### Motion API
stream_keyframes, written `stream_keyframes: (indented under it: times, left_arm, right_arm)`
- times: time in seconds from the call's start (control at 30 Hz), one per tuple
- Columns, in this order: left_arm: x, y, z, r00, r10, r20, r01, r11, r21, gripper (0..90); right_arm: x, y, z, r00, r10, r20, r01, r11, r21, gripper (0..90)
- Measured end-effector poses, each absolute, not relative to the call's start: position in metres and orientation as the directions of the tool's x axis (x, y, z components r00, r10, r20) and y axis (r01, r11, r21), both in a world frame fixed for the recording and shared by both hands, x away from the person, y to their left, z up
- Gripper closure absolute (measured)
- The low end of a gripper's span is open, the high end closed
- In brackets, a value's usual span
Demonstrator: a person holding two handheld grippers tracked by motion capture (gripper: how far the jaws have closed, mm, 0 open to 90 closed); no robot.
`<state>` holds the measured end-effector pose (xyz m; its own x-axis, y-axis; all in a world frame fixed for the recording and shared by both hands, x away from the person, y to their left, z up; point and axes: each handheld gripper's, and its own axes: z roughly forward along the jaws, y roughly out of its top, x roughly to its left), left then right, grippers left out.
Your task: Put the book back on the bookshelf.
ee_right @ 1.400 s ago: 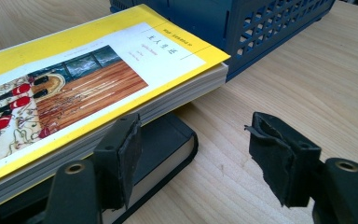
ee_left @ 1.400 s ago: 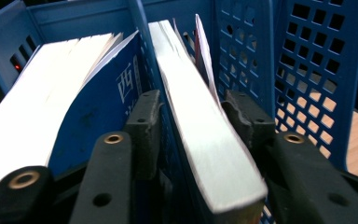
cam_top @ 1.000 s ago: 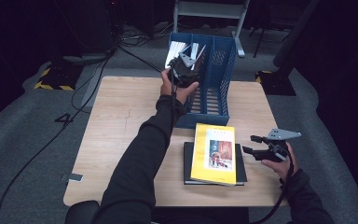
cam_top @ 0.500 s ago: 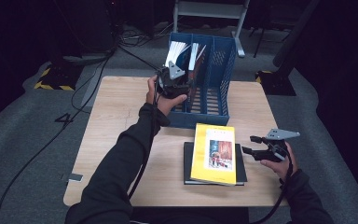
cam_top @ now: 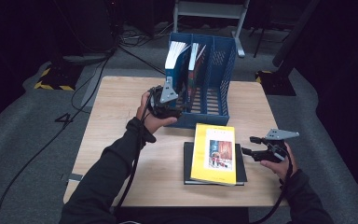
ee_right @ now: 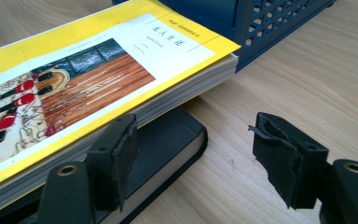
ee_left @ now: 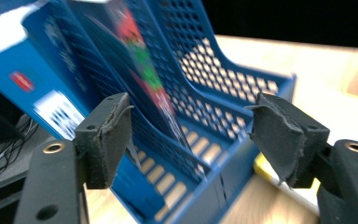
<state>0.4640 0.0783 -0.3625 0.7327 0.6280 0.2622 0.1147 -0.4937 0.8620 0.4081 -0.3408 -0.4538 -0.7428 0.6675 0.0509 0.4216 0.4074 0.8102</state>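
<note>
A blue three-slot file rack (cam_top: 214, 79) stands at the table's far side. A blue book (cam_top: 174, 65) stands in its left slot and a colourful book (cam_top: 195, 58) leans in the middle slot. My left gripper (cam_top: 171, 108) hovers at the rack's near left corner. Its jaws have just been opening, and nothing is between them (ee_left: 189, 126); beyond them are the blue book (ee_left: 37, 93) and the colourful book (ee_left: 144, 70). A yellow book (cam_top: 214, 151) lies on a black book (cam_top: 187, 163). My right gripper (cam_top: 248, 144) is open just right of that stack (ee_right: 193, 144), level with the yellow book (ee_right: 74, 79).
The rack's right slot (cam_top: 223, 70) holds nothing. The wooden table (cam_top: 116, 121) has bare room on its left half. Cables trail over the grey floor (cam_top: 51, 135) to the left, and a metal stand's base (cam_top: 209, 9) sits behind the rack.
My left gripper has pulled back from the rack's top toward the near side and lower, with its jaws wider apart. The books stay standing in the rack. The right gripper has kept still.
</note>
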Motion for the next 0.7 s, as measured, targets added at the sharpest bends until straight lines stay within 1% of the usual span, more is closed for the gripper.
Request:
stream_keyframes:
  times: [0.17, 0.33, 0.4, 0.43, 0.47, 0.5, 0.6, 0.63, 0.67, 0.7]
  left_arm:
    - [0.452, 0.089, -0.383, 0.789, 0.564, 0.243, 0.13, -0.54, 0.831, 26.7]
    - [0.439, 0.096, -0.411, 0.821, 0.527, 0.221, 0.172, -0.597, 0.784, 25.0]
    - [0.434, 0.098, -0.425, 0.842, 0.505, 0.191, 0.204, -0.626, 0.752, 23.4]
    - [0.43, 0.098, -0.432, 0.837, 0.511, 0.195, 0.221, -0.642, 0.734, 22.6]
    - [0.426, 0.099, -0.438, 0.844, 0.501, 0.189, 0.231, -0.659, 0.716, 22.6]
    - [0.419, 0.1, -0.449, 0.866, 0.463, 0.189, 0.227, -0.701, 0.676, 22.5]
    - [0.411, 0.102, -0.459, 0.878, 0.442, 0.183, 0.223, -0.717, 0.661, 21.4]
    - [0.406, 0.103, -0.464, 0.889, 0.429, 0.159, 0.232, -0.723, 0.651, 21.4]
    - [0.403, 0.104, -0.467, 0.894, 0.421, 0.154, 0.231, -0.727, 0.646, 21.4]
    - [0.399, 0.105, -0.474, 0.907, 0.405, 0.117, 0.243, -0.729, 0.64, 20.7]
  right_arm:
    - [0.406, -0.336, -0.452, -0.761, 0.646, 0.051, 0.427, 0.44, 0.79, 31.4]
    - [0.401, -0.325, -0.451, -0.791, 0.609, 0.059, 0.434, 0.491, 0.755, 31.1]
    - [0.4, -0.321, -0.45, -0.803, 0.593, 0.066, 0.434, 0.505, 0.746, 30.2]
    - [0.398, -0.316, -0.45, -0.804, 0.591, 0.068, 0.442, 0.518, 0.732, 28.2]
    - [0.398, -0.316, -0.45, -0.804, 0.591, 0.068, 0.442, 0.518, 0.732, 28.2]
    - [0.398, -0.312, -0.451, -0.808, 0.584, 0.075, 0.451, 0.53, 0.718, 28.7]
    - [0.397, -0.311, -0.45, -0.811, 0.58, 0.074, 0.449, 0.536, 0.715, 28.8]
    - [0.397, -0.311, -0.449, -0.812, 0.577, 0.087, 0.454, 0.532, 0.715, 28.7]
    - [0.397, -0.312, -0.448, -0.813, 0.575, 0.096, 0.46, 0.531, 0.712, 28.2]
    - [0.396, -0.311, -0.446, -0.817, 0.57, 0.089, 0.454, 0.54, 0.709, 28.1]
